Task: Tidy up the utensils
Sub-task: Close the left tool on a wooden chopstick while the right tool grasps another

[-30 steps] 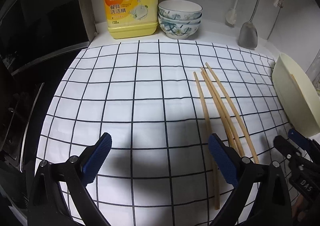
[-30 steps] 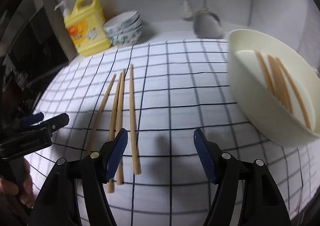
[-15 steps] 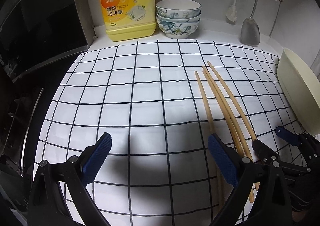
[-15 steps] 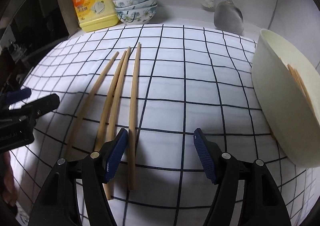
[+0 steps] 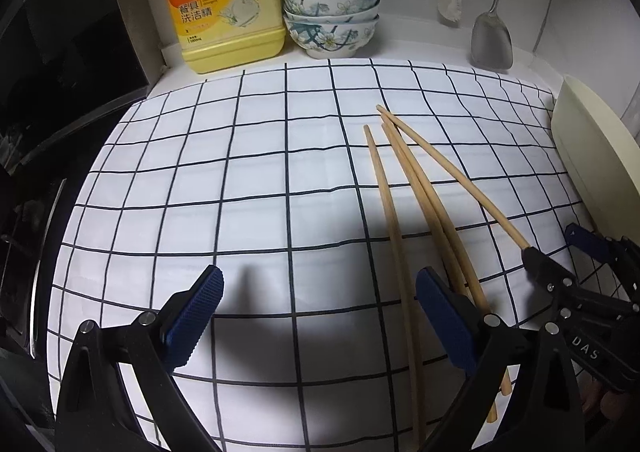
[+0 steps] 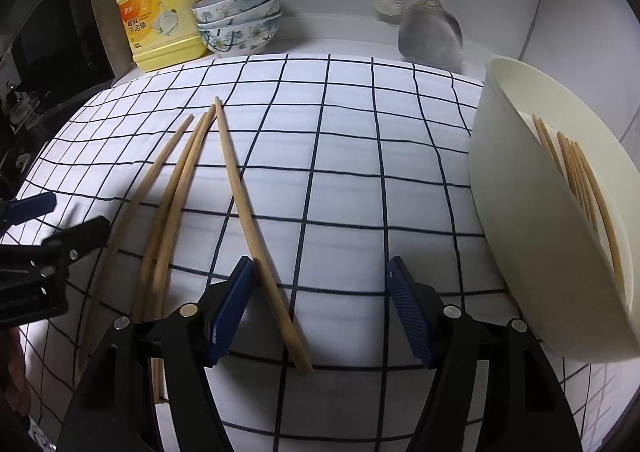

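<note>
Chopsticks point(image 6: 188, 188), four of them, are spread on the checked cloth point(image 5: 256, 180) over the counter, while more are already propped inside the cream bowl point(image 6: 516, 220) at the right. The right gripper point(image 6: 320, 304) is held with jaws apart around the thick end of the rightmost chopstick point(image 6: 240, 188), its left pad just beside the wood; the left gripper point(image 5: 316, 316) is also held with jaws apart, over bare cloth. A shallow or skewed pinch could roll the round stick away, or the cloth could be caught and the neighbouring sticks dragged.
</note>
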Demonstrator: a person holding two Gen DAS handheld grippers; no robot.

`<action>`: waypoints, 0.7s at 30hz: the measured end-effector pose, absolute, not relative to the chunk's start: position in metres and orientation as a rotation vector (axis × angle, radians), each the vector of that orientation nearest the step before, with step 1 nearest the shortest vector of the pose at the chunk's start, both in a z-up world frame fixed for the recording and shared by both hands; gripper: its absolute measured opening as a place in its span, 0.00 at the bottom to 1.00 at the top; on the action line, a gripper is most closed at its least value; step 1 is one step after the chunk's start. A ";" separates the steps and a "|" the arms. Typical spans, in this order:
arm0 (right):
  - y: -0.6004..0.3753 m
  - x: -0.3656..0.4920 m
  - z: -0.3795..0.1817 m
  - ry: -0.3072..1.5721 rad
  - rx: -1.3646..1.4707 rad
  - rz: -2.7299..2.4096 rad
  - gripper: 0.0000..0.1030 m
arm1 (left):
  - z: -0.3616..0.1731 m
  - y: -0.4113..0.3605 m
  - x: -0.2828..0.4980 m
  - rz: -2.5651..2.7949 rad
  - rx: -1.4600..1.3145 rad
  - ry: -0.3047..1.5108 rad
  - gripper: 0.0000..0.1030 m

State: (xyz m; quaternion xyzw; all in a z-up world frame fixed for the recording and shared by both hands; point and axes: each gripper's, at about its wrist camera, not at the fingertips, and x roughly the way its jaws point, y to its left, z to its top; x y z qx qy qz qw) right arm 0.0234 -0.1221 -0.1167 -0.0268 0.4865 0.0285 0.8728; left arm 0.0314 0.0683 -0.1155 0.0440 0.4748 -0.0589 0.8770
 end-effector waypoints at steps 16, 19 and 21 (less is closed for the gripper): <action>-0.100 0.046 -0.120 1.001 -0.114 0.182 0.62 | -0.128 0.062 0.044 -0.118 0.095 0.989 0.76; -0.095 0.049 -0.120 0.995 -0.121 0.211 0.51 | -0.126 0.059 0.047 -0.147 0.088 0.980 0.60; -0.090 0.050 -0.120 0.992 -0.135 0.231 0.41 | -0.123 0.054 0.049 -0.182 0.105 0.975 0.47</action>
